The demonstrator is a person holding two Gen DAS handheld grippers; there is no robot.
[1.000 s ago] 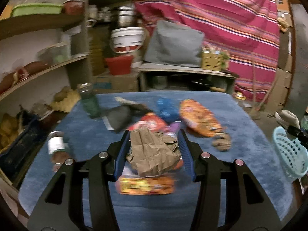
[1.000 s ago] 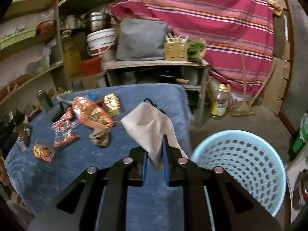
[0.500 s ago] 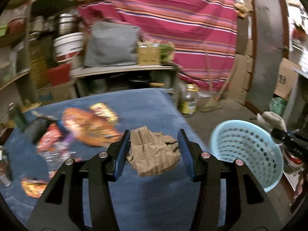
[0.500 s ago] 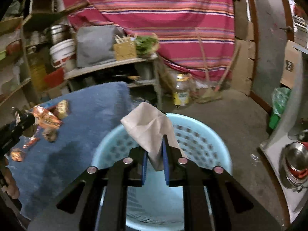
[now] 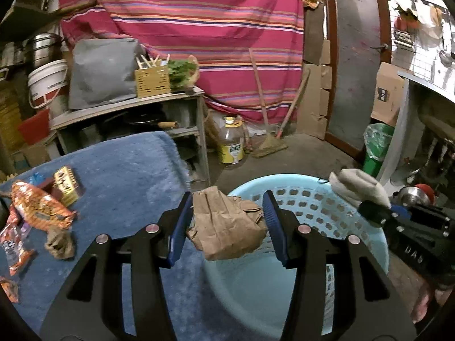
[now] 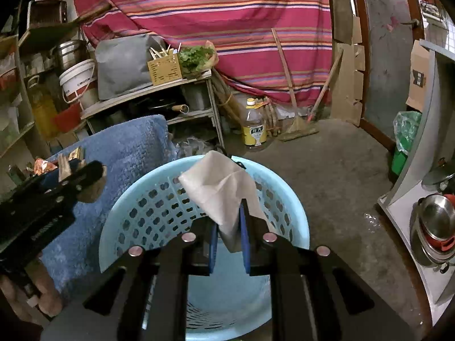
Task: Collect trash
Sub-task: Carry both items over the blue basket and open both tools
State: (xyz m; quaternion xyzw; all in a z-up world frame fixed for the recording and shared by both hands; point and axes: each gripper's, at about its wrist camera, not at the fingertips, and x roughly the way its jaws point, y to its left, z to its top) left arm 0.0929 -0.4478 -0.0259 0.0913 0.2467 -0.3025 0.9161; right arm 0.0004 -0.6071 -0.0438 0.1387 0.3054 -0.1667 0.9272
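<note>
Beside the blue-covered table (image 5: 128, 170), the light blue basket (image 6: 295, 221) at six o'clock should be centred under before the left gripper (image 5: 226, 221), pinching a crumpled brown paper bag (image 5: 227, 224), and the right gripper (image 6: 229, 236), pinching a pale napkin (image 6: 219, 190), are released.

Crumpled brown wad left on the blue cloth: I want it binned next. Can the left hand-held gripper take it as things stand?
Probably not yet: the left hand-held gripper is shut on the brown paper bag over the basket. The wad lies unobstructed.

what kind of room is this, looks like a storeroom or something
Probably a household storeroom or back kitchen. Open shelves hold a steel pot, a white bucket and greens; a cooking-oil bottle and a broom stand on the bare concrete floor, before a striped cloth hung as a backdrop.
</note>
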